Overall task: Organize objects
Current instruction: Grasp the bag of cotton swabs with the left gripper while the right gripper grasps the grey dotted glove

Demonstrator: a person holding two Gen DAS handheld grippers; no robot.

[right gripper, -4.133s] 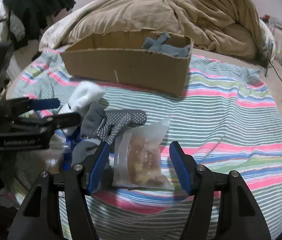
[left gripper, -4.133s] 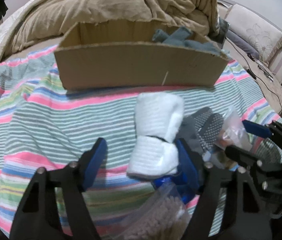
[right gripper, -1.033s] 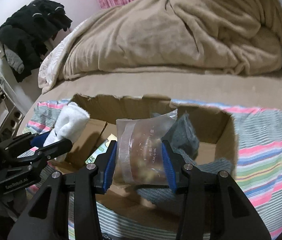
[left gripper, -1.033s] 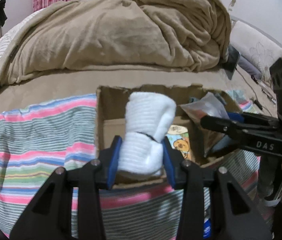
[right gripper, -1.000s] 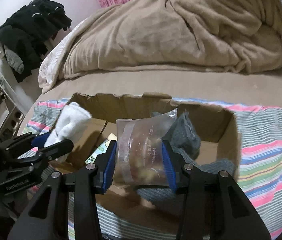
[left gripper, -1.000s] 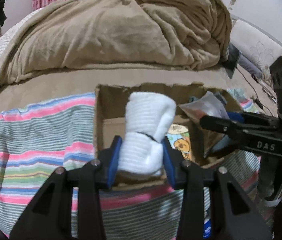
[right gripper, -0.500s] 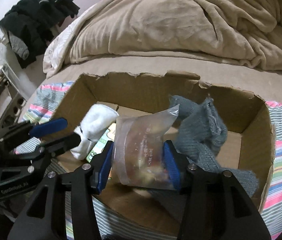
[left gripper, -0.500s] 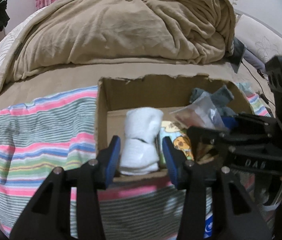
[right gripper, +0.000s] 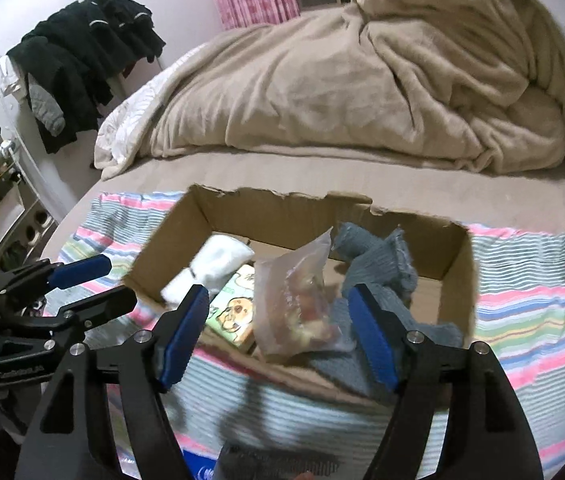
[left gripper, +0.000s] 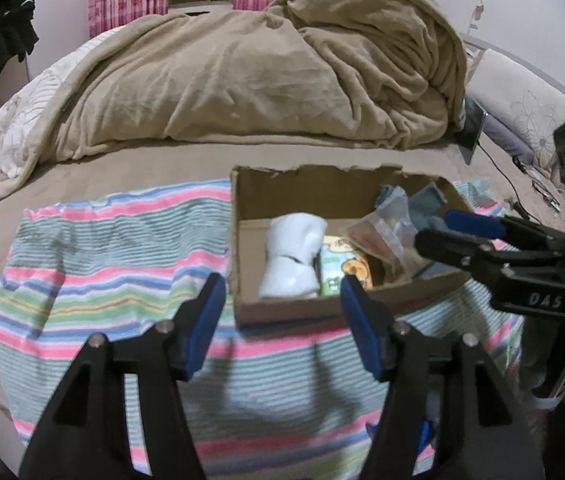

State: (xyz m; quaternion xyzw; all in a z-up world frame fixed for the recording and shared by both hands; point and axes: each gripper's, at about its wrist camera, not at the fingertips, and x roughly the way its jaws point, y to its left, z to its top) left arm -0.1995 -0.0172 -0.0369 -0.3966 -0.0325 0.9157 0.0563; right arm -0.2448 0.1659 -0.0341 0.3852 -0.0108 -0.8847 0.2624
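Box edges: the cardboard box (left gripper: 314,312) sits on the striped blanket (left gripper: 102,264), its torn far rim toward the heaped beige duvet (left gripper: 262,80); its near wall lies just beyond both grippers' tips.
Open room: bare blanket spreads left of the box; the right gripper (left gripper: 470,232) crowds the right side in the left wrist view.
Left gripper (left gripper: 282,320): jaws opening, nothing between the pads.
Right gripper (right gripper: 278,328): jaws opening wide — the clear snack bag (right gripper: 298,300) stands between them, untouched.
Contents: white rolled sock (left gripper: 292,256) at left, cartoon packet (right gripper: 232,312) beside it, bag, then grey cloth (right gripper: 378,268).
Change: 1 second ago both grippers clamped sock and bag above the box — now both items rest inside.
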